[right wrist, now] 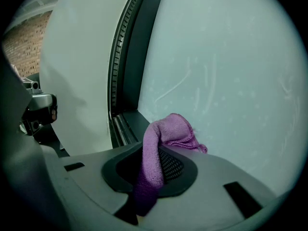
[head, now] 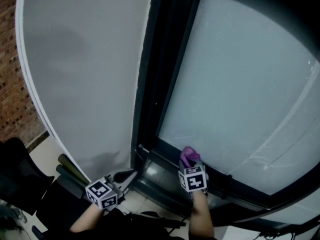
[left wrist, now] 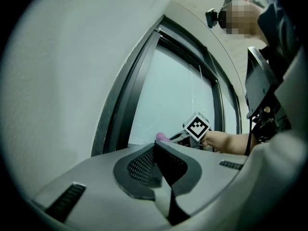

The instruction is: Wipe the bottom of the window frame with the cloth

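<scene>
- The right gripper (right wrist: 153, 174) has its jaws clenched on the purple cloth (right wrist: 168, 131), at the bottom of the window frame (head: 167, 153).
- The left gripper (left wrist: 159, 165) has its jaws pressed together, empty.

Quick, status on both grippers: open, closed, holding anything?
Left gripper: closed, nothing in it.
Right gripper: closed on the purple fabric cloth.

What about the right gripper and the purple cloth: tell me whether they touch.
Touching. The right gripper view shows the purple cloth pinched in the shut jaws of the right gripper, its end bunched above them.
</scene>
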`<control>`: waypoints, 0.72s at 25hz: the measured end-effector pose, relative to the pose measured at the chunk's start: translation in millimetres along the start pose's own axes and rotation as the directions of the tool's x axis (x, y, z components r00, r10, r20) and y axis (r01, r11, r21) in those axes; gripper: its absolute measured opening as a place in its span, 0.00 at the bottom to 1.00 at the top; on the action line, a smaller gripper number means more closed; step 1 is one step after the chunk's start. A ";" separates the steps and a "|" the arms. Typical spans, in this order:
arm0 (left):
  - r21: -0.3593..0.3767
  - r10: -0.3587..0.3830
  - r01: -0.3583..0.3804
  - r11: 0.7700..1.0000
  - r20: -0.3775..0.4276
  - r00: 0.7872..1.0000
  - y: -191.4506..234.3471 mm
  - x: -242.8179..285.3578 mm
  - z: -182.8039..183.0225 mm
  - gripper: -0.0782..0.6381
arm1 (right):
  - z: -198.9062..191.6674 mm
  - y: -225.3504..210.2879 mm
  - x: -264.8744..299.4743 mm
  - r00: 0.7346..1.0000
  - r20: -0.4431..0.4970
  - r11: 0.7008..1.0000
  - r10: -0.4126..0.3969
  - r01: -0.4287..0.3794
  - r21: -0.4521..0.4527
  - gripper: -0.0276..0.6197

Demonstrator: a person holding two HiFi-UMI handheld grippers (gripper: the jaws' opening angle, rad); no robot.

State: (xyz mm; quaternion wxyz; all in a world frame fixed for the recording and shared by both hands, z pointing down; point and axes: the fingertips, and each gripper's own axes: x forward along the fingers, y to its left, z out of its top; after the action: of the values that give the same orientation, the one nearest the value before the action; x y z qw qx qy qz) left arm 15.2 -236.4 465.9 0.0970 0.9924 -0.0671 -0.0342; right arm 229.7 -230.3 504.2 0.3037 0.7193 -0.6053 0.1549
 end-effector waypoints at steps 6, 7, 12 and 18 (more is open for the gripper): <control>0.000 0.048 -0.048 0.999 0.003 0.999 5.7 -13.0 -1.3 0.10 | 11.3 11.0 7.7 0.999 0.002 0.999 0.044 -0.044 -0.029 0.15; 0.000 0.054 -0.054 0.999 0.004 0.999 6.6 -14.4 -0.4 0.10 | 12.6 11.7 9.7 0.999 0.002 0.998 0.053 -0.053 -0.029 0.15; 0.009 0.071 -0.071 0.997 0.014 0.997 7.2 -19.1 5.8 0.10 | 20.3 18.4 15.5 0.997 -0.001 0.996 0.080 -0.080 -0.041 0.15; 0.006 0.104 -0.104 0.995 0.019 0.994 9.3 -26.2 8.7 0.10 | 32.4 37.0 26.6 0.993 0.003 0.990 0.115 -0.114 -0.087 0.15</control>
State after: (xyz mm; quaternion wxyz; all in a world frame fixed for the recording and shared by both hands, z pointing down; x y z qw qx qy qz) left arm -12.5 -243.4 460.7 0.0943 0.9876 -0.1196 -0.0383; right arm 195.1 -274.2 504.4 0.3228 0.6700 -0.6531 0.1428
